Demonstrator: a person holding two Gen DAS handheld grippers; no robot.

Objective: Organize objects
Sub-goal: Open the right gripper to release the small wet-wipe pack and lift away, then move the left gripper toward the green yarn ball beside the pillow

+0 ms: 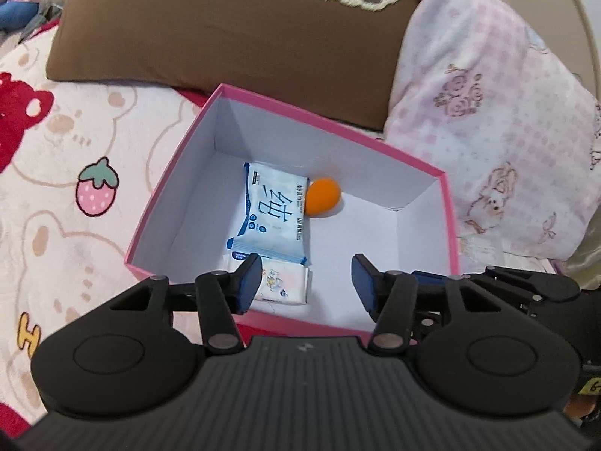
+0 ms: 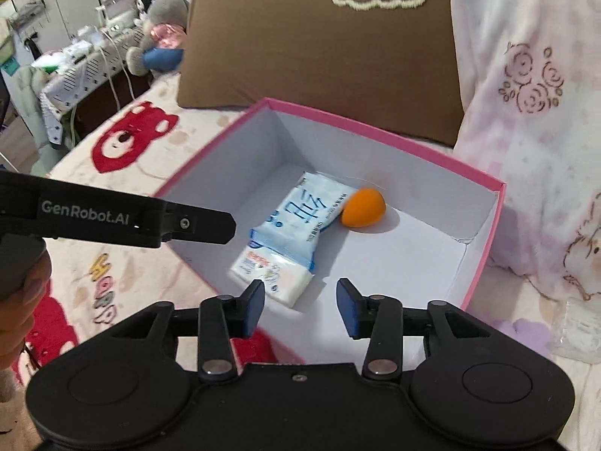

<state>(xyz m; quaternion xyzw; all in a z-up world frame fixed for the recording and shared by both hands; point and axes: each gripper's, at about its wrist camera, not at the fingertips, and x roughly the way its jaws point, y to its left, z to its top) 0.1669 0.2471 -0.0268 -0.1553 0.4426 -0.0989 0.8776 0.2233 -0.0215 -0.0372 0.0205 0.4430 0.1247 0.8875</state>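
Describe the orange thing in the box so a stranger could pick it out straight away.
Find the open pink box with white inner walls, lying on the patterned bed cover in front of the brown pillow. On its floor lie two tissue packs, the blue pack overlapping a white pack. The orange egg-shaped object sits against the blue pack's far corner: the only rounded, plain-coloured item there.

Wipes pack [image 1: 272, 212] and egg [image 1: 323, 197] inside box [image 1: 180, 173]
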